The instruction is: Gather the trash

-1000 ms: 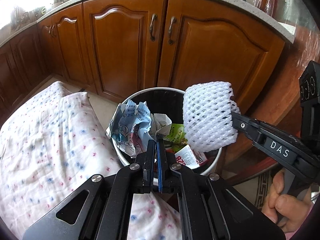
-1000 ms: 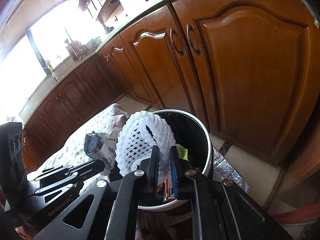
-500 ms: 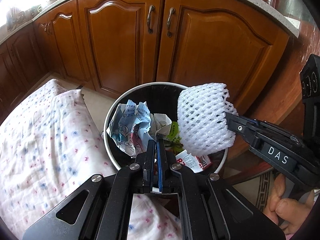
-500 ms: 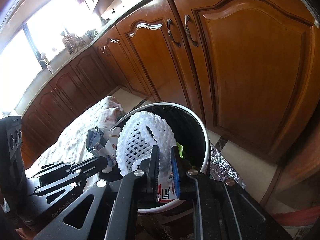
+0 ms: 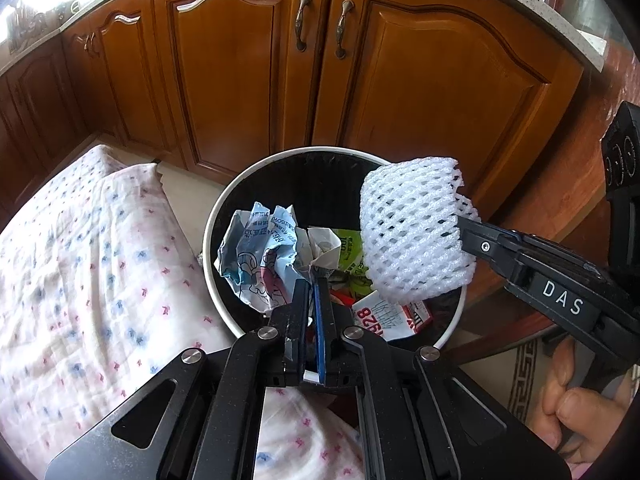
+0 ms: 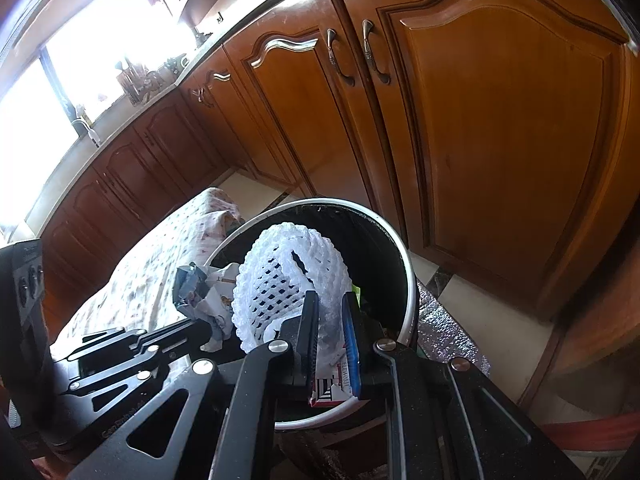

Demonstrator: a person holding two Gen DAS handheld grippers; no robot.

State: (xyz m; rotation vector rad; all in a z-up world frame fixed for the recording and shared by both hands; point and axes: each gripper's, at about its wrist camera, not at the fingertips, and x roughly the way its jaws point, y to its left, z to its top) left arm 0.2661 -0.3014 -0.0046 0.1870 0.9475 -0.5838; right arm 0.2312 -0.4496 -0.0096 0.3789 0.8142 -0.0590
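A round bin (image 5: 212, 280) with a white rim and black inside stands on the floor before the cabinets; it also shows in the right wrist view (image 6: 408, 280). My left gripper (image 5: 310, 280) is shut on a crumpled blue and white paper (image 5: 260, 260) held over the bin's left side. My right gripper (image 6: 330, 300) is shut on a white foam net sleeve (image 6: 280, 280), held over the bin's right side; the sleeve also shows in the left wrist view (image 5: 412, 236). Inside the bin lie a green wrapper (image 5: 352, 248) and a red and white carton (image 5: 388, 316).
Wooden cabinet doors (image 5: 420, 80) stand close behind the bin. A table under a floral cloth (image 5: 80, 272) lies left of the bin. A foil sheet (image 6: 448, 332) lies on the floor to the bin's right. A patterned rug edge (image 5: 524, 376) is at the right.
Both grippers have moved forward and down over the bin, each still holding its piece. The bin's rim now shows whole beneath them.
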